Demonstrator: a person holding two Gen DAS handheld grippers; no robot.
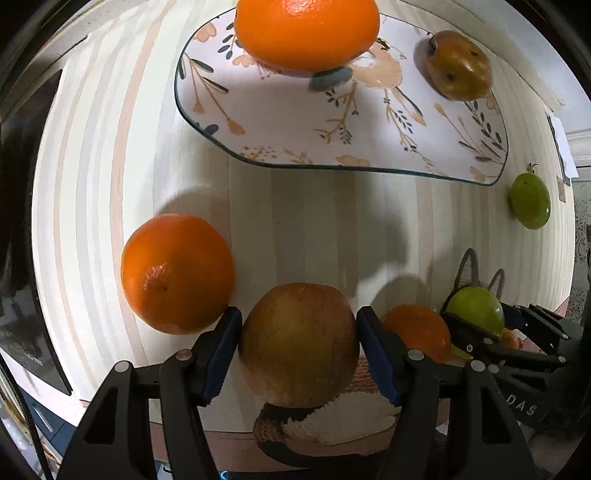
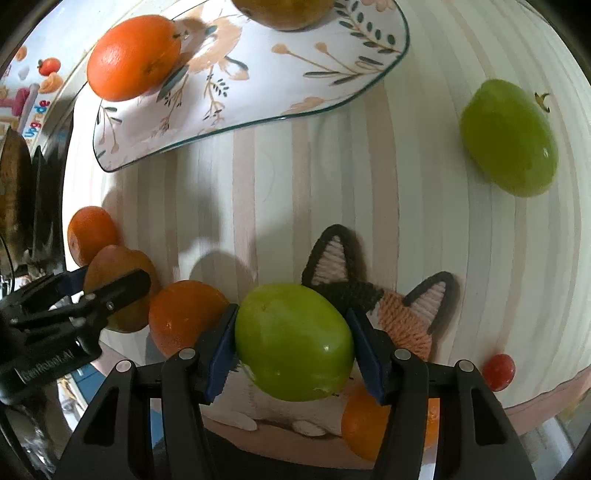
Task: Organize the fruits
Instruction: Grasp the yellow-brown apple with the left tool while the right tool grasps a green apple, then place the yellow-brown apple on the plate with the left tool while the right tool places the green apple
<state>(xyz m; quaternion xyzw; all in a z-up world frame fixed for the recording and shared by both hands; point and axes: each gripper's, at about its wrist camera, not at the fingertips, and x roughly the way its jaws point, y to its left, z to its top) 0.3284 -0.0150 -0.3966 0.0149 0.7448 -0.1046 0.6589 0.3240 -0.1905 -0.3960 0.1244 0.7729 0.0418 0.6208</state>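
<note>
fingers of the left gripper (image 1: pixel 299 350) pinch a yellow-red apple (image 1: pixel 299 343) from both sides, and the right gripper (image 2: pixel 293 343) clamps a green fruit (image 2: pixel 293 341) across its short axis, long axis running between the pads. both sit low over the striped table (image 1: pixel 303 221). ahead lies the floral plate (image 1: pixel 295 122), its near half bare, already bearing an orange (image 1: pixel 306 31) and a brown fruit (image 1: pixel 458 64). loose oranges crowd both grippers; the table edge is close behind.

Both wrist views look down (close) on one plate (image 1: pixel 207 122).
</note>
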